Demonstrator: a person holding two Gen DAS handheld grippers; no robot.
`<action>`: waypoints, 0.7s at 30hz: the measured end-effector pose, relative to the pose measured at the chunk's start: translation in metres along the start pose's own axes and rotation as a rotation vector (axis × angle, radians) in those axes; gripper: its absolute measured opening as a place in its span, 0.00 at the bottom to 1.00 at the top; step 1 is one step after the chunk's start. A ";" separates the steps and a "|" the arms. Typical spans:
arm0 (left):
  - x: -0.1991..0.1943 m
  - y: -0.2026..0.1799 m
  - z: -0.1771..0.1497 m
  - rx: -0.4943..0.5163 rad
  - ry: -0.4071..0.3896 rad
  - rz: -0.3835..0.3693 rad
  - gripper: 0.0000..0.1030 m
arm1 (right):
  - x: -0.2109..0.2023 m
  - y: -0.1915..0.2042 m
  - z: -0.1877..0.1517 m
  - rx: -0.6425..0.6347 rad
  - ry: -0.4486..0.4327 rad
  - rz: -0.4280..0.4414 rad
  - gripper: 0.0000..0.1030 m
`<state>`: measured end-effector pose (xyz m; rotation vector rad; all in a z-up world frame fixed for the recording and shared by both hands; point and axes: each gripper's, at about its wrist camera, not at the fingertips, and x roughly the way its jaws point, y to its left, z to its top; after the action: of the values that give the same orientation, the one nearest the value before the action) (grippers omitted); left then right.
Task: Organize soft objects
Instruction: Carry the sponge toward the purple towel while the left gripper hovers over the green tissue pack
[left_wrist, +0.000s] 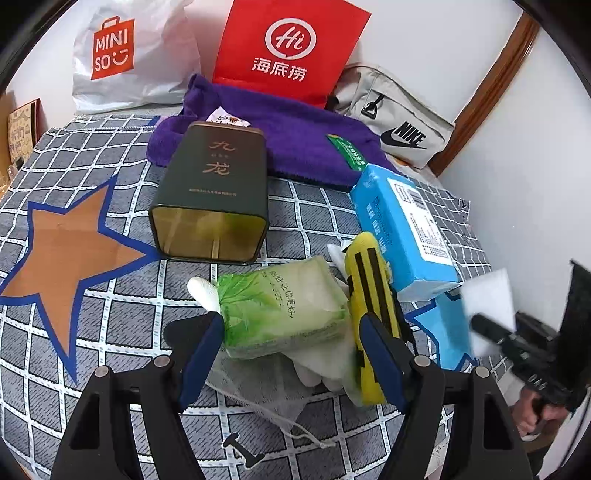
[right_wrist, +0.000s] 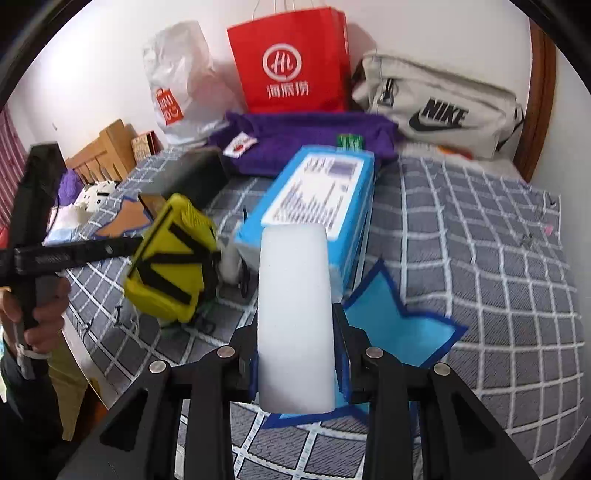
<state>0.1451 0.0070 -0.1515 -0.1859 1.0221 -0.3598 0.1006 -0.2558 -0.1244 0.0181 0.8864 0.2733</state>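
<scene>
My left gripper (left_wrist: 291, 343) stands open around a green tissue pack (left_wrist: 284, 306), which lies on white gloves and a mesh bag. A yellow sponge with black stripes (left_wrist: 373, 295) leans against its right finger (left_wrist: 384, 360); the sponge also shows in the right wrist view (right_wrist: 171, 258). My right gripper (right_wrist: 295, 365) is shut on a white foam sponge (right_wrist: 293, 314) and holds it above the blue star patch (right_wrist: 391, 321). The white sponge also shows at the right of the left wrist view (left_wrist: 487, 306). A blue tissue box (left_wrist: 402, 225) lies behind it.
A dark green tin (left_wrist: 212, 192) lies on its side by an orange star patch (left_wrist: 70, 251). A purple towel (left_wrist: 295, 136), a red paper bag (left_wrist: 288, 48), a white Miniso bag (left_wrist: 122, 55) and a grey Nike bag (left_wrist: 399, 122) stand at the back by the wall.
</scene>
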 end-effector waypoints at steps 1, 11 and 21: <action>0.001 -0.001 0.001 0.002 0.002 0.010 0.72 | -0.002 0.000 0.004 -0.005 -0.010 -0.003 0.30; 0.021 -0.005 0.009 -0.020 0.033 0.093 0.75 | -0.006 0.005 0.034 -0.031 -0.061 0.016 0.30; 0.037 -0.006 0.016 -0.033 0.033 0.119 0.80 | 0.010 0.020 0.042 -0.069 -0.036 0.070 0.30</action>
<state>0.1748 -0.0129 -0.1705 -0.1488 1.0671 -0.2387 0.1339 -0.2305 -0.1029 -0.0100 0.8415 0.3675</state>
